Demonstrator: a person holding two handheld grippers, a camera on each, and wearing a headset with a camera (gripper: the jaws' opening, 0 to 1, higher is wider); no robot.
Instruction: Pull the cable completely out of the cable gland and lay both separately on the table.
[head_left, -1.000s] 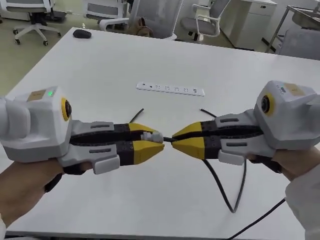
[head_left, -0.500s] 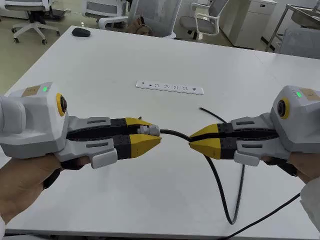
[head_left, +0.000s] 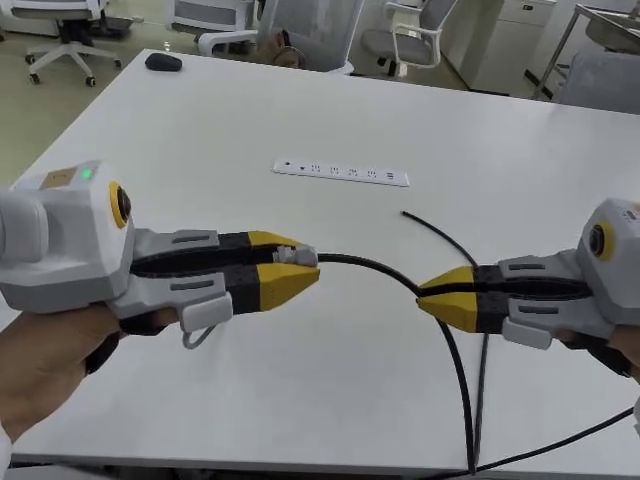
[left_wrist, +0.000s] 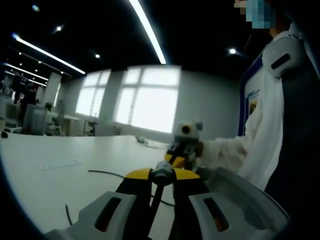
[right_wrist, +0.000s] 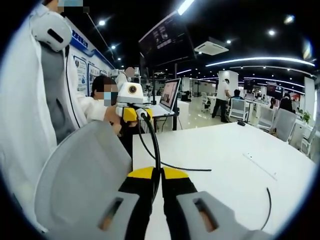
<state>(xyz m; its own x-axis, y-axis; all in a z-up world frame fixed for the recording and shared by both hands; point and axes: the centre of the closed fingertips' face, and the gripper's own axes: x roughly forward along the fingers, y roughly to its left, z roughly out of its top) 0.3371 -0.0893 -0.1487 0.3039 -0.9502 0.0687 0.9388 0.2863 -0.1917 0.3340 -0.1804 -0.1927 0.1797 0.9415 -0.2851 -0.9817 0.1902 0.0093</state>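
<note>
Left gripper: clamped on the one gland
Right gripper: clamped on the one cable
Table: one power strip, one mouse

We find no text that we can read. The tan sticker on the rear housing of the left gripper, far back from its jaws, is too small to make out. In the right gripper view, the blue wall posters up and left of the jaws carry print, but it is blurred. The screen straight ahead of the tips is unreadable. In the left gripper view, the blue-edged poster upper right of the jaws is illegible.
</note>
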